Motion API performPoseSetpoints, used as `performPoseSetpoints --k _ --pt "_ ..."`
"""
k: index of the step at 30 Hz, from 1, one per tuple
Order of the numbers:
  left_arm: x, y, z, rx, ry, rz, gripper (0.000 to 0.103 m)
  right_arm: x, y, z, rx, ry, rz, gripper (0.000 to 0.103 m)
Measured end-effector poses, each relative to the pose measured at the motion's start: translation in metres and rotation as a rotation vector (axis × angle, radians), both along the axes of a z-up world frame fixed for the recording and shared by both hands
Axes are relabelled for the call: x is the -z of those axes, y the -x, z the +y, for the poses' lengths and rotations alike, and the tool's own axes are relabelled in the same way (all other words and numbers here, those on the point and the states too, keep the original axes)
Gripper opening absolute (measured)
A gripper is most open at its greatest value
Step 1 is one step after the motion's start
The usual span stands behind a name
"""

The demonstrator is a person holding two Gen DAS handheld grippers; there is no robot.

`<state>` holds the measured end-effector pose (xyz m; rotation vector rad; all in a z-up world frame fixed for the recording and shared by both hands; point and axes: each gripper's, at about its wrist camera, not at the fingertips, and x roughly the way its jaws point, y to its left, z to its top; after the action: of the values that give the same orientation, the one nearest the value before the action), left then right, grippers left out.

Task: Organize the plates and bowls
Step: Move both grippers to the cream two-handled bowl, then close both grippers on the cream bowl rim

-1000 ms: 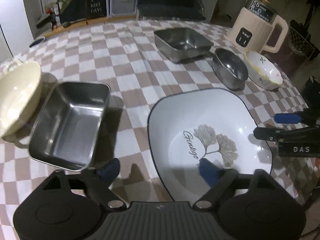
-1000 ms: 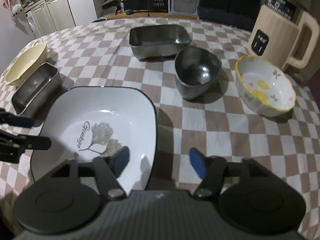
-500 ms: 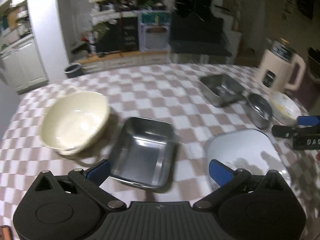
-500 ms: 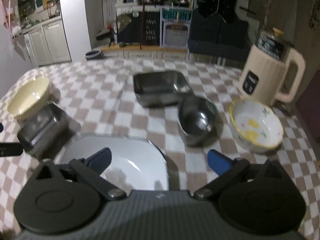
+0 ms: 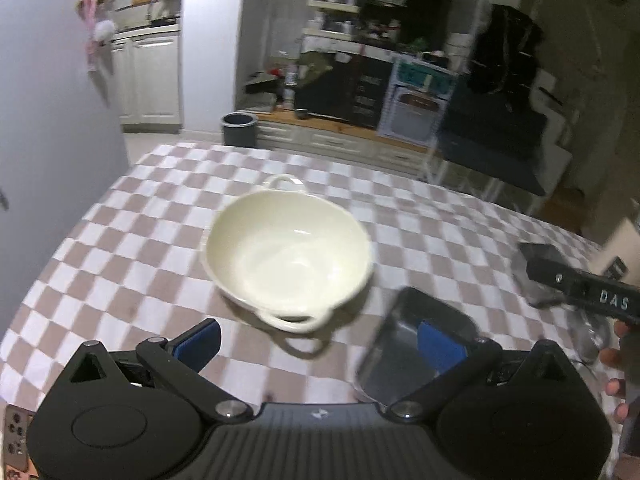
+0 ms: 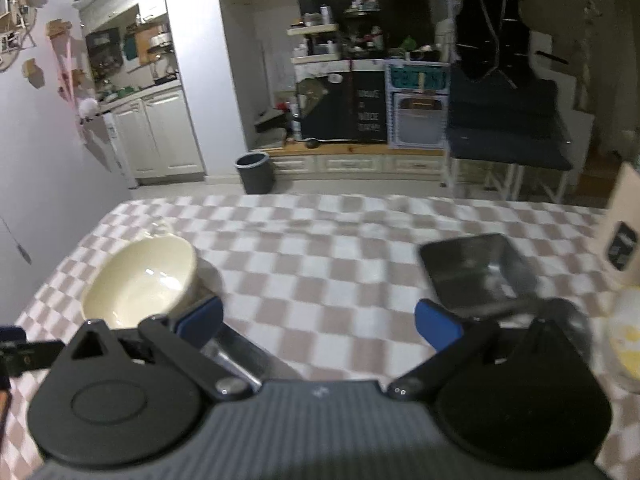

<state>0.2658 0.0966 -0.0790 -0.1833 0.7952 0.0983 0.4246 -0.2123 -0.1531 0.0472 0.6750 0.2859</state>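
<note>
Both claws are spread wide with nothing between the pads: the left gripper (image 5: 318, 340) and the right gripper (image 6: 318, 322) have just been opening, and no dish is held by either. The cream bowl (image 5: 288, 256), taken as the landmark, is seen just beyond the left gripper's pads, upright on the checked cloth (image 5: 132, 240). A steel tray (image 5: 416, 352) lies just right of the bowl, partly behind the right-hand pad. A second steel tray (image 6: 476, 272) stands well right of the bowl, with a yellow-rimmed bowl (image 6: 626, 336) nearer still to the right edge and a kettle (image 6: 622, 236) behind it. The frames are blurred, so exact contact cannot be told. A risk is judged in the bowl's smooth, curved wall: a grip taken off-centre, or on the thin loop handle, could let it slip or tip. The right gripper, seen close beside the left one, could be knocked if both are brought toward the bowl together.
</note>
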Motion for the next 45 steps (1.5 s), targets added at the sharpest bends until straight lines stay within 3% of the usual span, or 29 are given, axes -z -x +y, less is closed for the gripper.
performPoseSetpoints --k 5,10,13,19,22,24,29,31,34,39,43,45 --pt "0.006 -0.018 0.027 -0.068 -0.012 -0.005 0.079 0.009 -0.033 0.031 0.036 -0.124 0.043 0.103" --pt "0.016 -0.048 0.060 -0.165 0.022 -0.018 0.056 0.024 -0.068 0.053 0.058 -0.237 0.146 0.103" --pt "0.027 -0.064 0.069 -0.176 0.029 0.006 0.049 0.032 -0.082 0.068 0.043 -0.234 0.167 0.092" --pt "0.049 -0.088 0.077 -0.229 0.087 0.042 0.040 0.037 -0.088 0.089 -0.045 -0.251 0.204 0.065" --pt "0.049 -0.088 0.071 -0.219 0.057 0.050 0.040 0.043 -0.092 0.092 -0.074 -0.226 0.200 0.062" --pt "0.047 -0.083 0.070 -0.222 0.080 0.059 0.040 0.047 -0.097 0.094 -0.086 -0.222 0.213 0.061" --pt "0.044 -0.062 0.069 -0.225 0.179 0.103 0.037 0.055 -0.103 0.099 -0.104 -0.185 0.222 0.048" --pt "0.047 -0.054 0.066 -0.212 0.217 0.134 0.037 0.059 -0.105 0.103 -0.117 -0.200 0.236 0.034" --pt "0.053 -0.047 0.067 -0.210 0.313 0.160 0.037 0.060 -0.107 0.107 -0.136 -0.195 0.247 0.020" --pt "0.057 -0.044 0.066 -0.242 0.410 0.145 0.019 0.060 -0.103 0.111 -0.151 -0.159 0.246 0.016" --pt "0.060 -0.045 0.070 -0.300 0.462 0.143 0.019 0.060 -0.100 0.112 -0.169 -0.146 0.251 0.012" --pt "0.064 -0.043 0.075 -0.332 0.524 0.146 0.019 0.060 -0.099 0.114 -0.177 -0.132 0.259 0.010"
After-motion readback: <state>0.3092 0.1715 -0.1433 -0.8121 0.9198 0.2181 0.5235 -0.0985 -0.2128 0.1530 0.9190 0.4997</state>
